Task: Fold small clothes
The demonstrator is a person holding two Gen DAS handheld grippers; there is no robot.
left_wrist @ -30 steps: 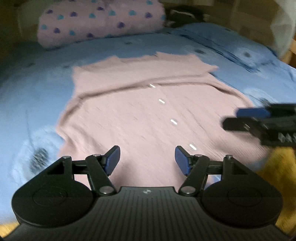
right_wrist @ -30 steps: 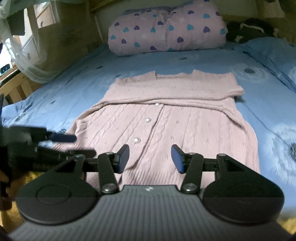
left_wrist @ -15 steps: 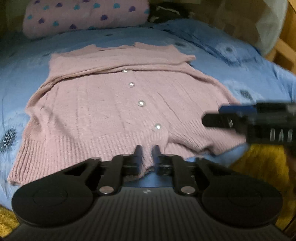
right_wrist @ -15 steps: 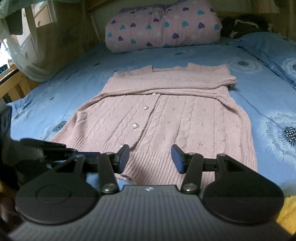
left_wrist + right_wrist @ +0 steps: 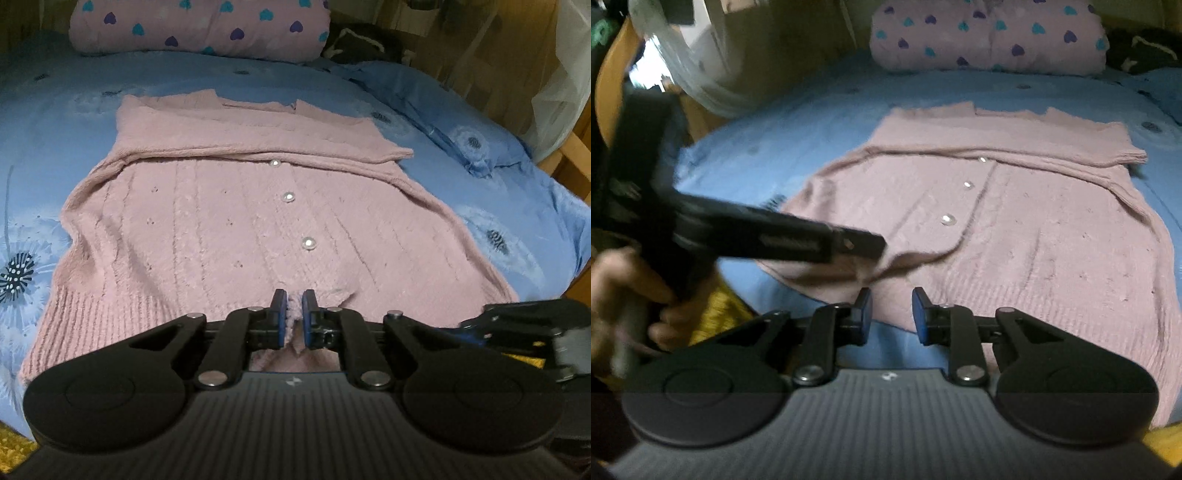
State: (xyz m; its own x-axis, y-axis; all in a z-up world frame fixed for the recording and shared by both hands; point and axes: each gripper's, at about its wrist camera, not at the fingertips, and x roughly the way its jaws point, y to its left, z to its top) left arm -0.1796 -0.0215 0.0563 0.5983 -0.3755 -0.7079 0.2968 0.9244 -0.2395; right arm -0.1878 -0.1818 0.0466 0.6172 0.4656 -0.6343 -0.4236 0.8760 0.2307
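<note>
A pink knitted cardigan (image 5: 229,221) with pearl buttons lies flat on the blue bedspread (image 5: 55,110), sleeves folded across its chest. My left gripper (image 5: 294,306) is shut on the cardigan's bottom hem near the button line. In the right wrist view the cardigan (image 5: 1034,229) lies ahead, and the left gripper (image 5: 864,247) pinches and lifts the hem. My right gripper (image 5: 892,302) is open and empty, just above the hem's near edge, right of the left gripper.
A pink heart-print pillow (image 5: 199,26) lies at the head of the bed. A folded blue blanket (image 5: 461,129) lies along the right side. A wooden bed frame (image 5: 569,155) and yellow floor covering (image 5: 713,310) border the bed.
My left gripper closed, moved to the hem and pinched it. My right gripper narrowed its opening and swung toward the lower left of the cardigan.
</note>
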